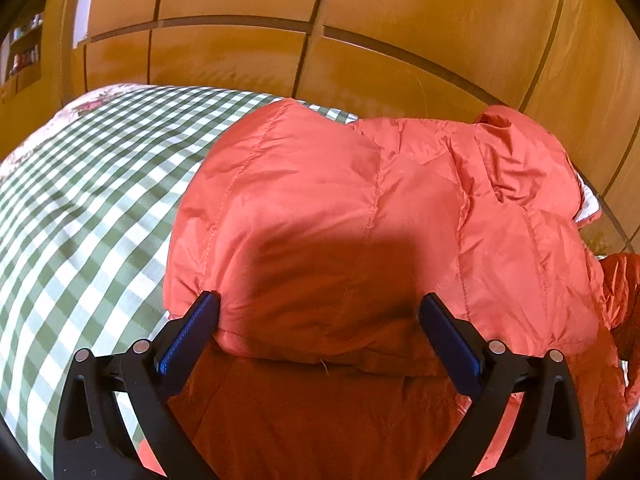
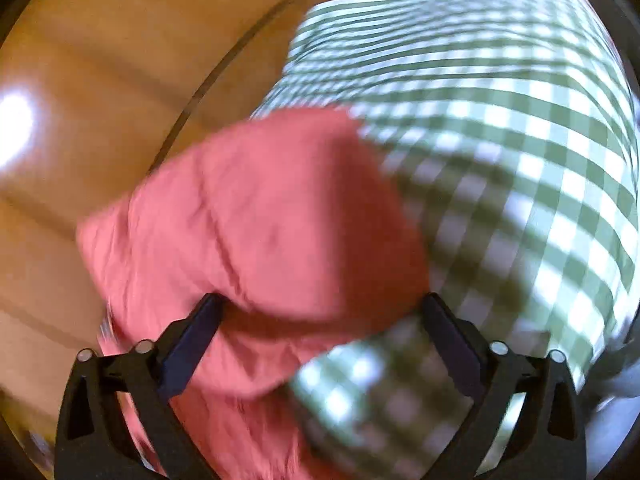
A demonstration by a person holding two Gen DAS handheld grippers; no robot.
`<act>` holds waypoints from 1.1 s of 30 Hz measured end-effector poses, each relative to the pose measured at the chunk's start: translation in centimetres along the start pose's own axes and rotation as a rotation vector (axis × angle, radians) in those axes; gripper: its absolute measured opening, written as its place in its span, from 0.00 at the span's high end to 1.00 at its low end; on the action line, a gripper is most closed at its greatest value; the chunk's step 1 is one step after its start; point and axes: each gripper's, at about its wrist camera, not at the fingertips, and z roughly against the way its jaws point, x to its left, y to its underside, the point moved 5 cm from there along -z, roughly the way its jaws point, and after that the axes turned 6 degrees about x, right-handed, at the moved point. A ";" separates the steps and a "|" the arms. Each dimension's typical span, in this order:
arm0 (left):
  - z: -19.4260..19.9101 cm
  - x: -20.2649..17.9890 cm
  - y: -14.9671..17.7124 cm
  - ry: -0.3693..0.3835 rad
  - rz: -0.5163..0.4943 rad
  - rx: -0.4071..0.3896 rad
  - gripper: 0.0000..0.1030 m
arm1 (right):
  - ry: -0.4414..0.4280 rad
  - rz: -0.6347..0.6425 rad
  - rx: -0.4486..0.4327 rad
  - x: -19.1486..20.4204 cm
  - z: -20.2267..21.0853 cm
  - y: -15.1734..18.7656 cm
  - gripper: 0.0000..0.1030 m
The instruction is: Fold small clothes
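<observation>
A puffy orange-red quilted jacket [image 1: 360,208] lies on a green and white checked cloth [image 1: 80,200], with one layer folded over another. My left gripper [image 1: 320,308] is open just over the folded edge, its blue-padded fingers [image 1: 188,332] apart on either side of the fold. In the right wrist view, which is motion-blurred, a corner of the jacket [image 2: 260,232] lies on the checked cloth [image 2: 520,160]. My right gripper [image 2: 320,312] is open above that corner, holding nothing.
Wooden cabinet doors [image 1: 360,40] stand behind the bed. A shelf with small items [image 1: 24,48] is at the far left. Wooden panelling [image 2: 100,100] fills the left of the right wrist view. A floral border [image 1: 92,104] edges the cloth.
</observation>
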 end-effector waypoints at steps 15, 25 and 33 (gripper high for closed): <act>-0.4 0.3 -0.1 0.015 0.017 0.014 0.03 | -0.103 -0.132 0.059 0.0 0.7 0.5 0.03; -0.7 0.2 -0.1 0.001 0.008 0.019 0.03 | -0.255 -0.085 0.052 5.2 -5.9 -2.9 0.64; -0.9 0.4 -0.1 0.015 0.014 0.022 0.03 | -0.214 0.081 -0.287 7.8 2.4 -10.0 0.95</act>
